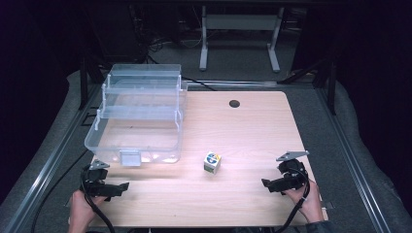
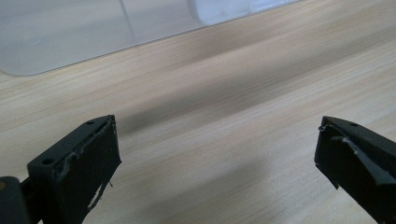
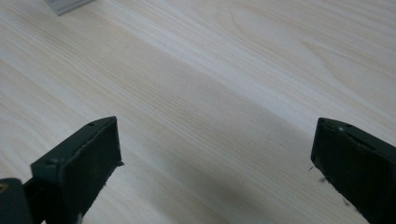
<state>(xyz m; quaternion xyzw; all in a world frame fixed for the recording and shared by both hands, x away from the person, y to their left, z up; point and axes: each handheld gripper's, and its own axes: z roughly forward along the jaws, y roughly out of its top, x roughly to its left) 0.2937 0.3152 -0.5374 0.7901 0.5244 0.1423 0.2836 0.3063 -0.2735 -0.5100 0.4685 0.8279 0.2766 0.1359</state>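
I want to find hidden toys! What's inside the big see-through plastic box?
The clear plastic box with its stepped trays looks empty: the pale wooden table shows through its bottom. Glare near the front wall could hide something small. The small colourful cube sits outside, on the table.

Light wood table (image 1: 243, 126) before us, a round dark cable hole (image 1: 234, 103) near its far edge. Grey carpet (image 1: 359, 145) lies around it, and we note metal rails (image 1: 46, 165) running along both sides. Beyond the far edge stands a white metal frame (image 1: 240, 29) on two feet. Dark cables (image 1: 165, 46) lie on the floor behind; the background is too dark to read.
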